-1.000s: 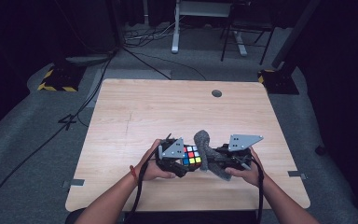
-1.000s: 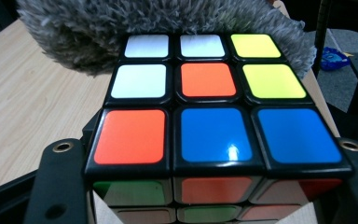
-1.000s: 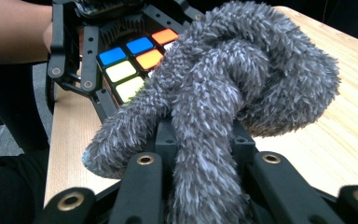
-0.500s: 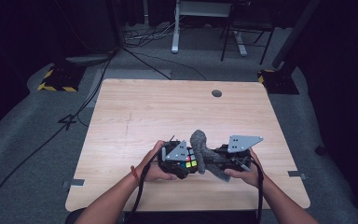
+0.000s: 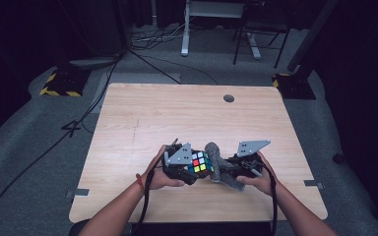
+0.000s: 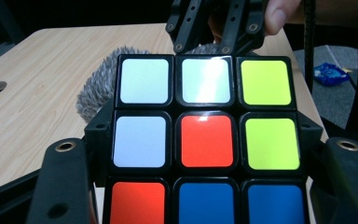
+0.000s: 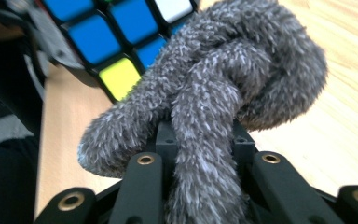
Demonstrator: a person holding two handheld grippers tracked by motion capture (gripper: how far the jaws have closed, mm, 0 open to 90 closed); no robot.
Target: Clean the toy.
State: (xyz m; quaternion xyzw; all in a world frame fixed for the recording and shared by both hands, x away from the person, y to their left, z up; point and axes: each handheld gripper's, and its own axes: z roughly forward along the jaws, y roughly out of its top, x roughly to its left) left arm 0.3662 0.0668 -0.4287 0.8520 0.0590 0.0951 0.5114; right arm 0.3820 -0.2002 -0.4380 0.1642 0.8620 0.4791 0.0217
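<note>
A Rubik's cube with white, red, yellow and blue stickers sits between the two hands near the table's front edge. My left gripper is shut on the cube, its black jaws clamping both sides. A fuzzy grey cloth is bunched just right of the cube. My right gripper is shut on that cloth, which drapes over its jaws and rubs against the cube's blue and yellow face. In the left gripper view the right gripper's black jaws show just behind the cube.
The wooden table has a round cable hole at the back right. Dark floor with cables, a yellow-striped base and desk legs lie beyond the table.
The left gripper has turned the cube a little, so its coloured face points more toward the cloth. The right hand with the cloth has dropped slightly toward the table.
</note>
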